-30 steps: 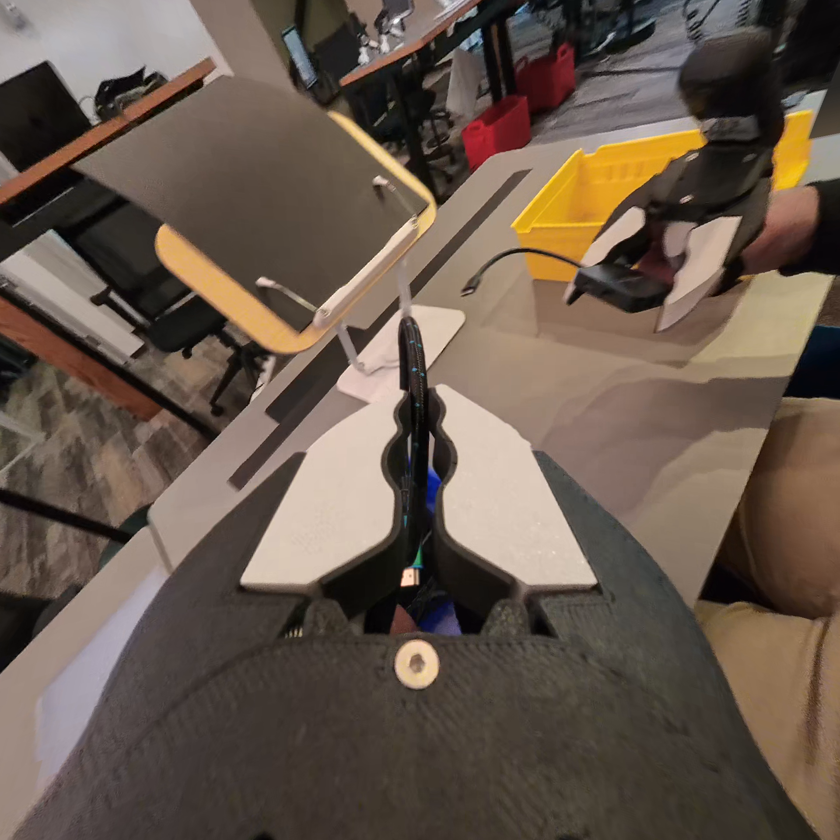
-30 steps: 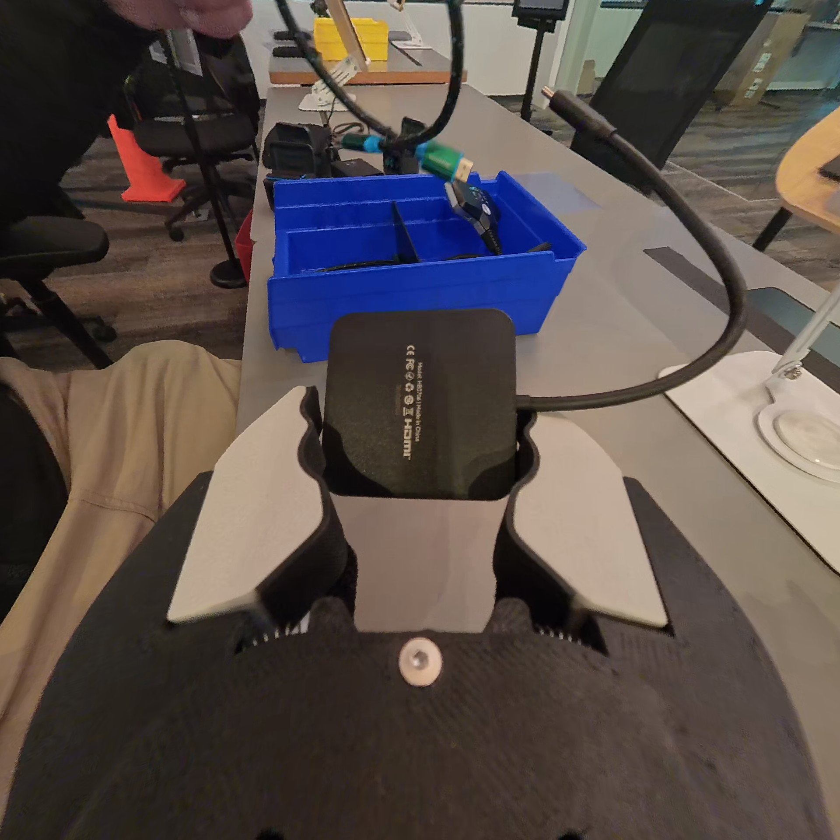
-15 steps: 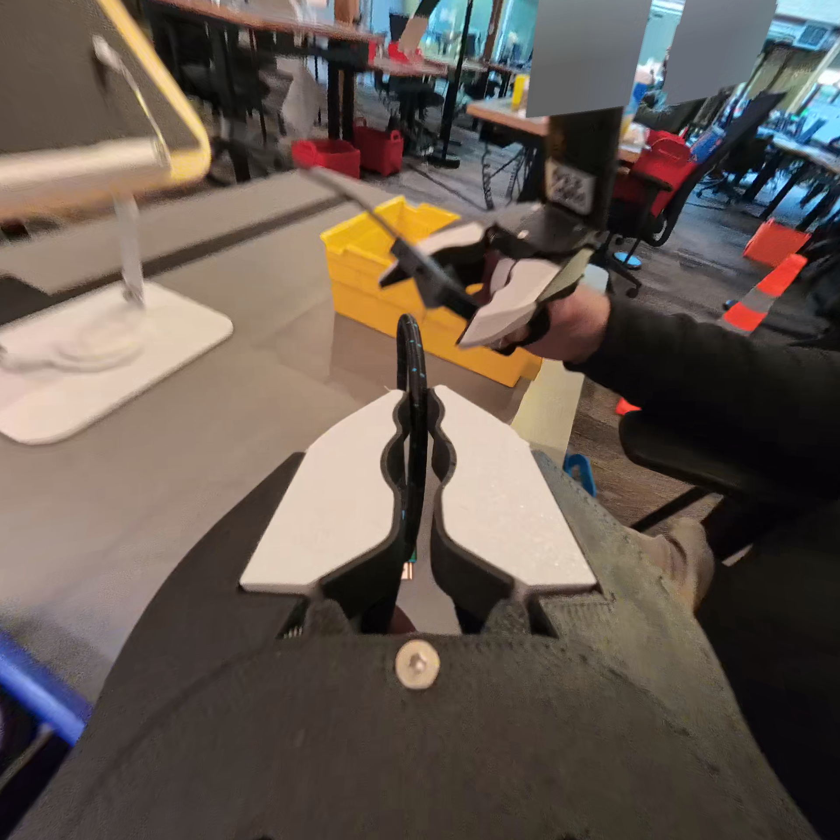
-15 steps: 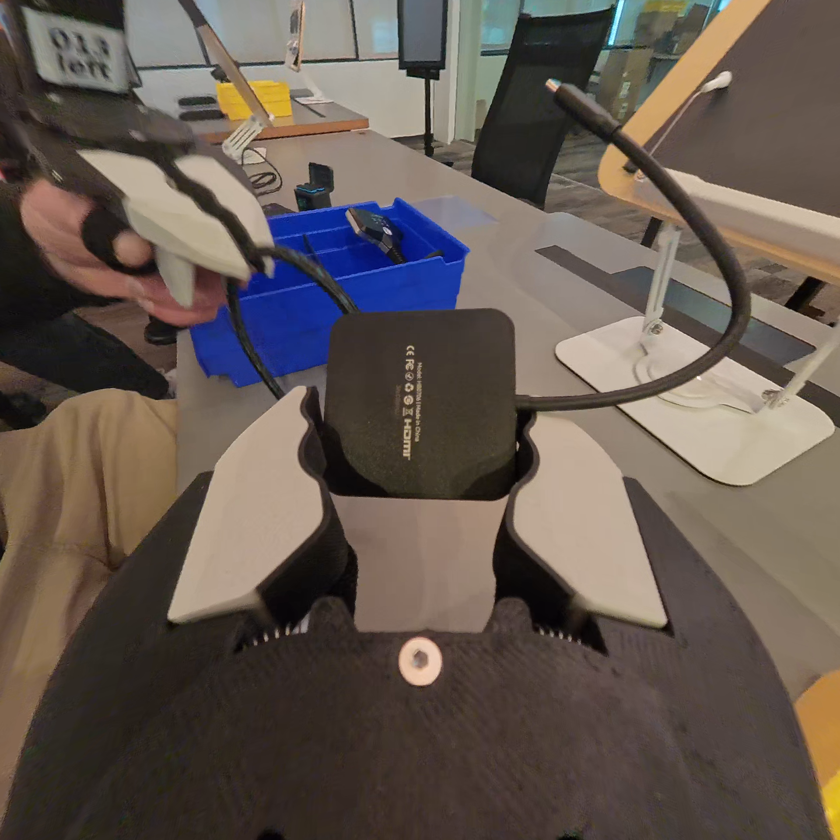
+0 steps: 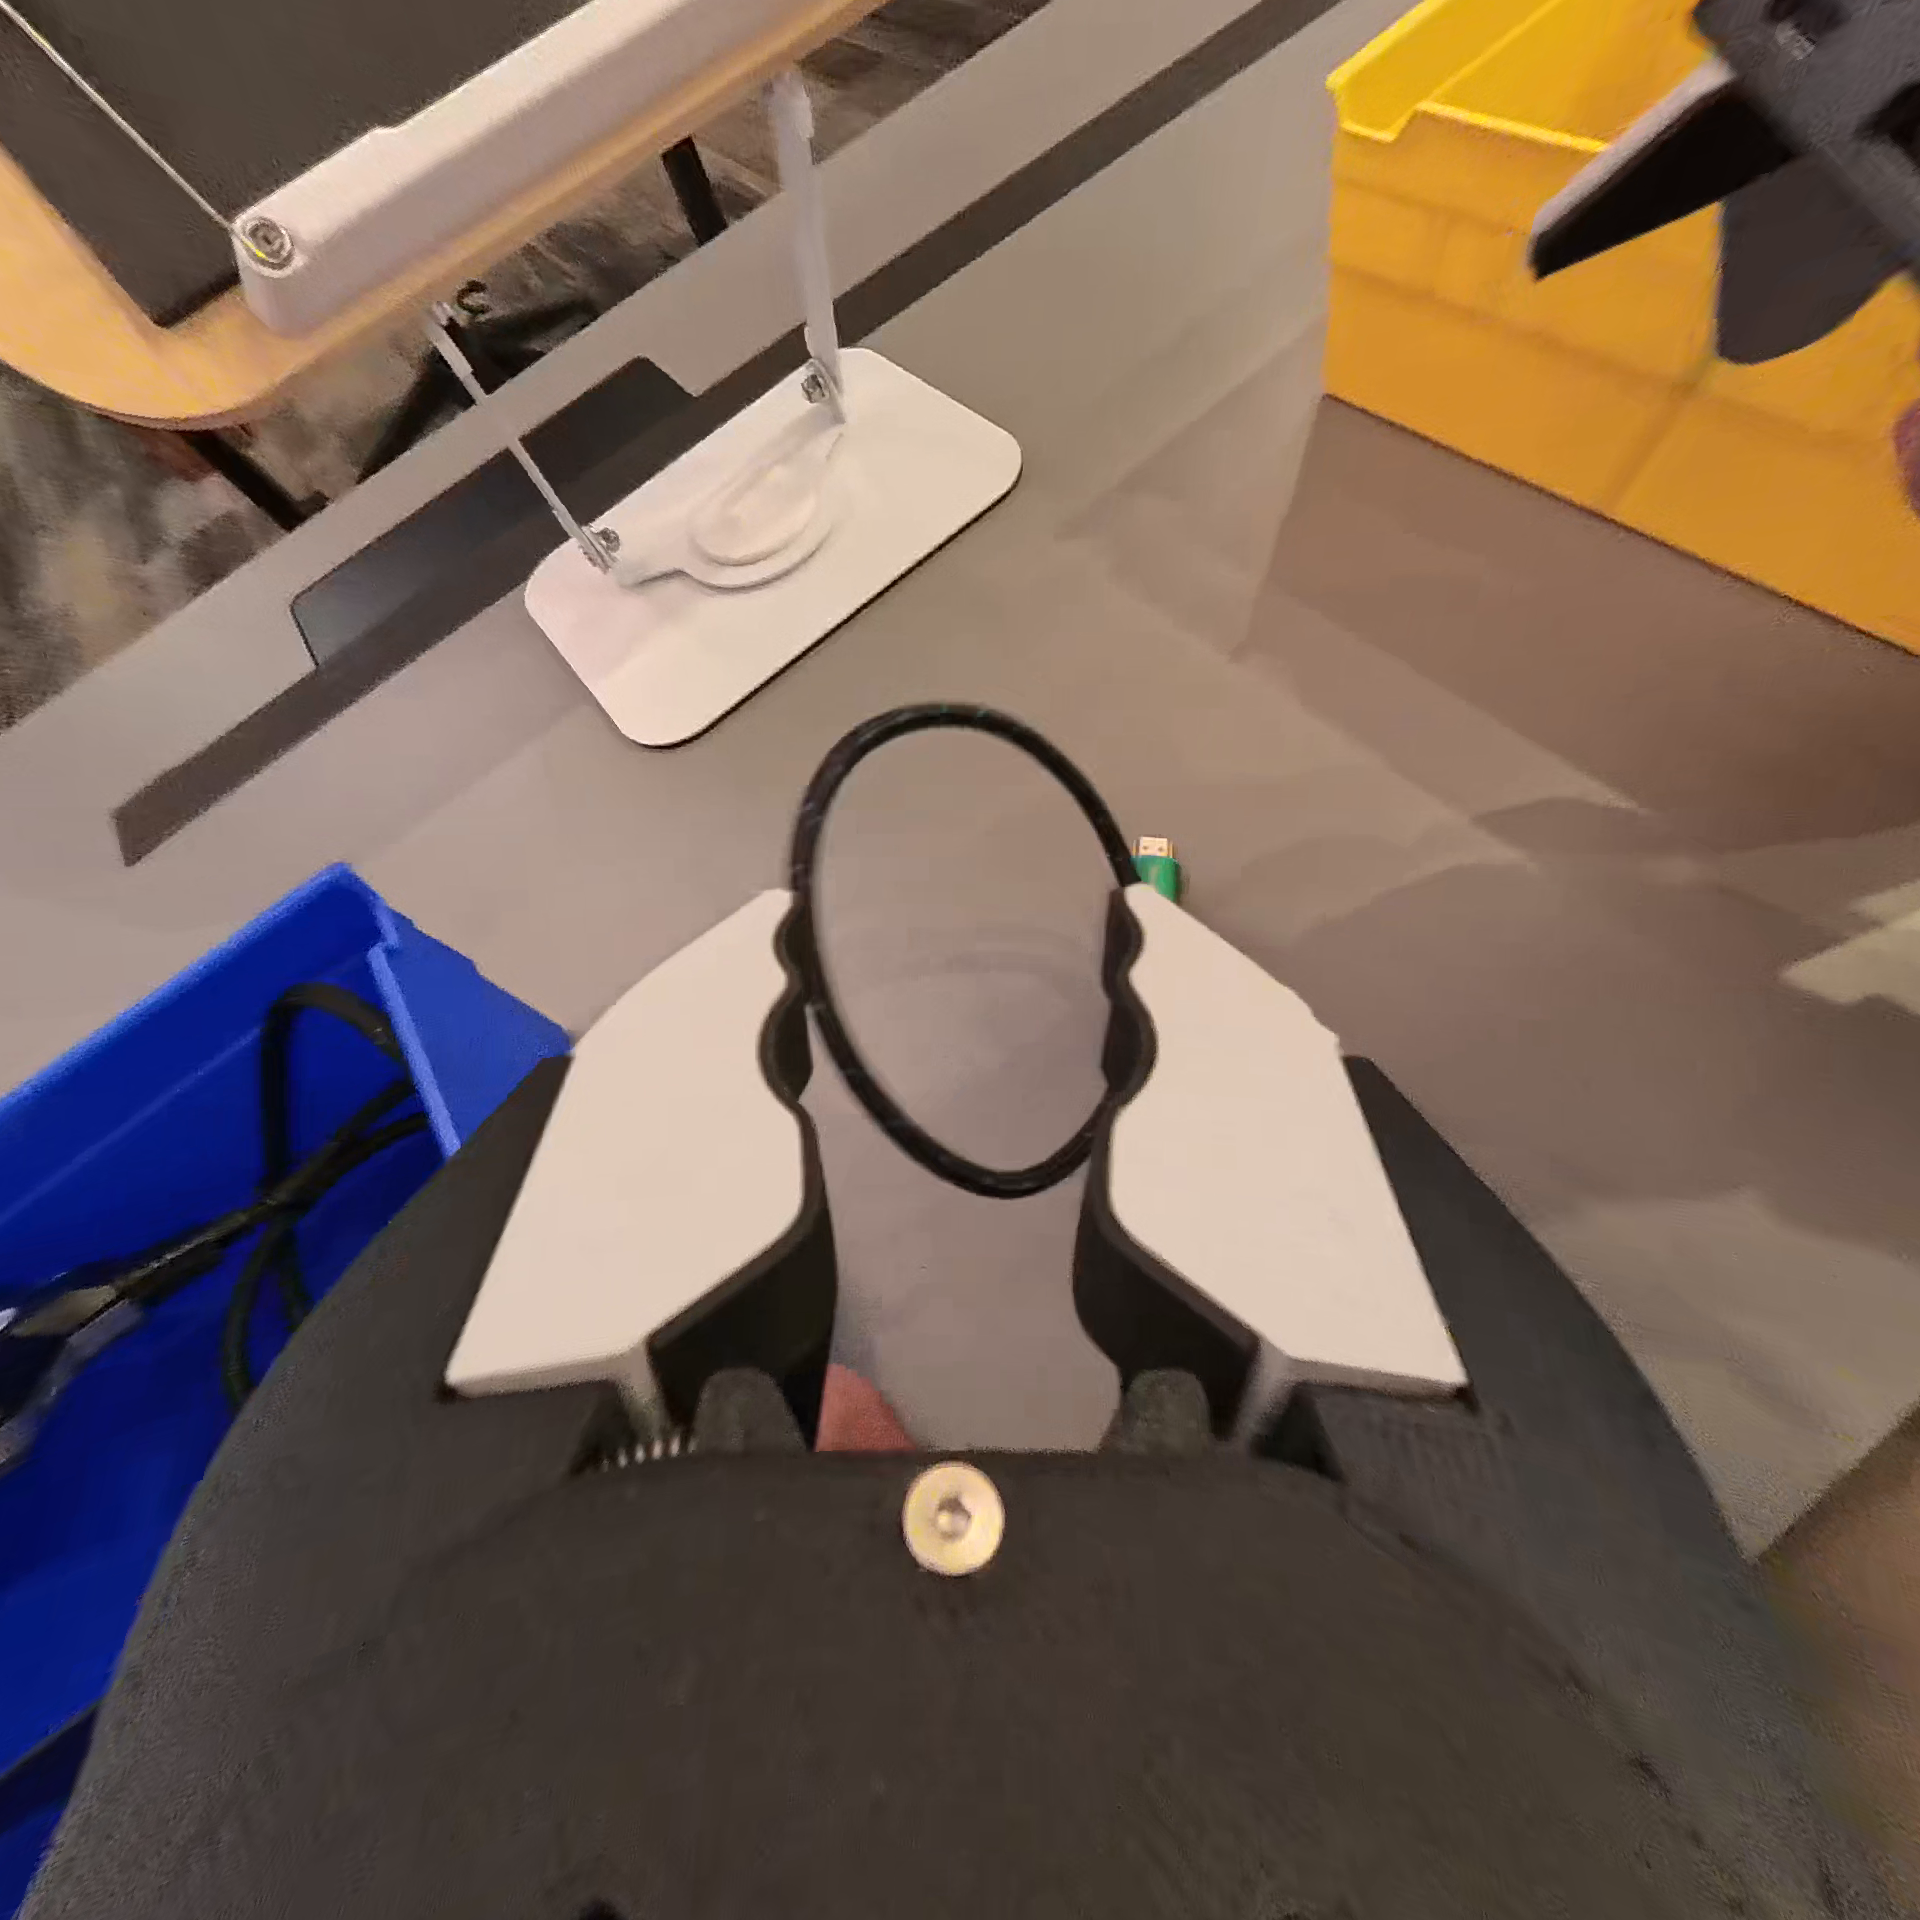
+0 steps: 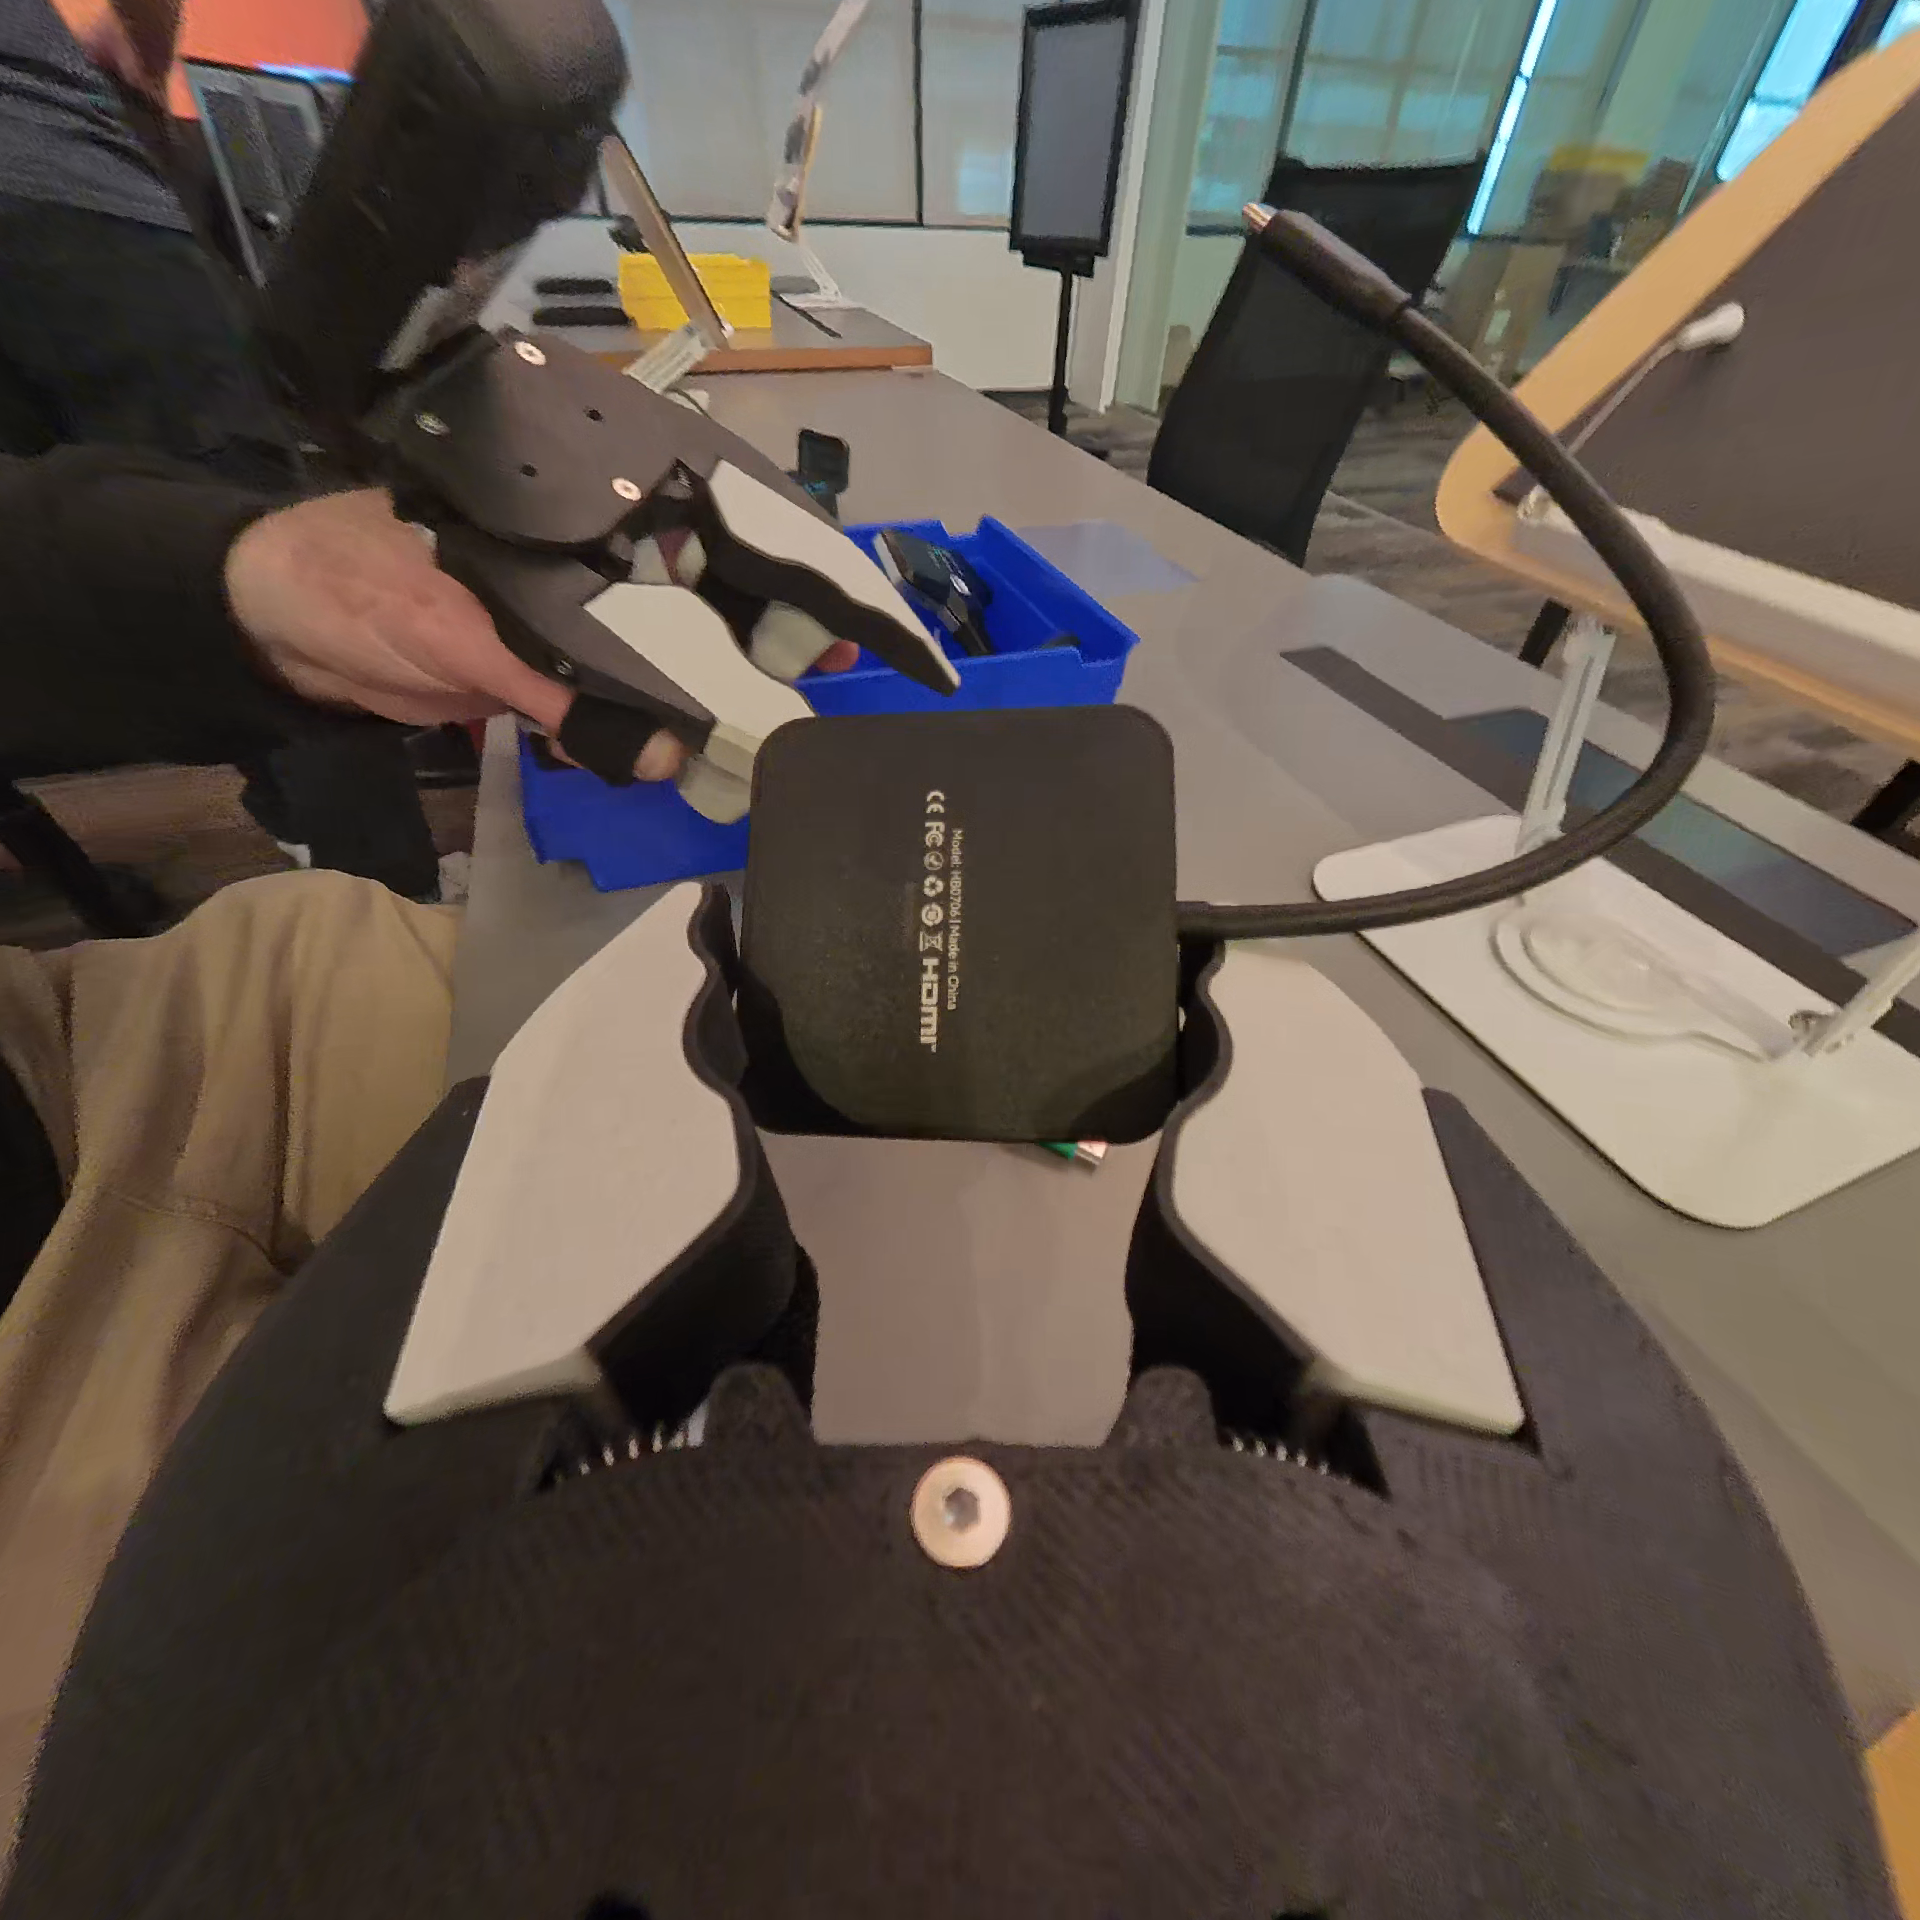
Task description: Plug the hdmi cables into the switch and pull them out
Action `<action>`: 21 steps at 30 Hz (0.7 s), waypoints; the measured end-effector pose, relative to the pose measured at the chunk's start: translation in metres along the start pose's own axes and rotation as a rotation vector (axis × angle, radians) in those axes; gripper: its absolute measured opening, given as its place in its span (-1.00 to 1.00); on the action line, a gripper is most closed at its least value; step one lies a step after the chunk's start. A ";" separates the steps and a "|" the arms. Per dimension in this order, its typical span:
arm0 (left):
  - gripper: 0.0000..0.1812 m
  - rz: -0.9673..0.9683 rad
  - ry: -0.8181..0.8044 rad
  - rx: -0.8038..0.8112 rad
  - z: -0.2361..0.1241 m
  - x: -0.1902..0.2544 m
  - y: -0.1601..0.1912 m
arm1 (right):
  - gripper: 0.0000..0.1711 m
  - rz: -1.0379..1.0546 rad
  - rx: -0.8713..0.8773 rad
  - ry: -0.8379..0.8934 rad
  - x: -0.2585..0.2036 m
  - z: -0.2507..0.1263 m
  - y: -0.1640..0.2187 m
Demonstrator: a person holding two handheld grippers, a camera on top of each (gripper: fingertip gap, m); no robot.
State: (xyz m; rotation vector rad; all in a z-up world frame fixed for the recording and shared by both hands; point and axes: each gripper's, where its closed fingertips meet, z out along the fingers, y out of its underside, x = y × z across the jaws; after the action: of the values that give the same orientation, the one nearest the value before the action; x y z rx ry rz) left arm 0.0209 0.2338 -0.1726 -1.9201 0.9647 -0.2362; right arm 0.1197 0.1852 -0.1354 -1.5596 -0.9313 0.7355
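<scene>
My right gripper [image 6: 956, 935] is shut on the black HDMI switch [image 6: 961, 925] and holds it above the grey table. The switch's own short cable [image 6: 1662, 644] arcs up to the right and ends in a free plug [image 6: 1309, 249]. My left gripper [image 5: 956, 914] is open and empty. A black HDMI cable [image 5: 935, 727] lies in a loose loop between its fingers, with its green plug [image 5: 1155, 868] by the right fingertip. That plug also peeks out under the switch in the right wrist view [image 6: 1070, 1151]. The left gripper [image 6: 831, 738] hovers just left of the switch.
A blue bin [image 5: 156, 1143] holding more cables sits at the left. A yellow bin [image 5: 1558, 343] stands at the far right. A white stand base [image 5: 769, 551] carries a tilted board [image 5: 125, 187] overhead. The right gripper [image 5: 1662, 281] shows at the top right. The person's legs are at the table's near edge.
My left gripper has opened and let go of the black cable, which now lies loose on the table. It has swung down toward the table. The right gripper still holds the switch.
</scene>
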 end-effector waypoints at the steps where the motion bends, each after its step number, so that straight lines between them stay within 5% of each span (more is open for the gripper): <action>1: -0.36 0.003 -0.012 0.008 -0.001 -0.002 -0.001 | -0.06 -0.012 0.016 -0.012 -0.003 -0.001 -0.003; 5: -0.28 0.096 -0.126 0.056 -0.009 -0.013 -0.010 | -0.06 -0.039 0.059 -0.030 -0.009 -0.005 -0.015; 10: -0.43 0.160 -0.057 0.034 -0.007 0.003 -0.007 | -0.06 -0.031 0.053 -0.032 -0.008 -0.004 -0.013; 15: -0.35 0.271 0.022 -0.089 0.021 0.034 0.019 | -0.11 -0.020 0.056 -0.023 -0.006 -0.006 -0.013; 21: -0.51 0.377 0.045 -0.216 0.068 0.046 0.045 | -0.11 -0.017 0.051 -0.009 -0.003 -0.008 -0.012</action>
State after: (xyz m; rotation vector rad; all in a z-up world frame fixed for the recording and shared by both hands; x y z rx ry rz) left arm 0.0632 0.2352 -0.2562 -1.8851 1.4058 0.0476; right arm 0.1235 0.1796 -0.1225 -1.5031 -0.9249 0.7491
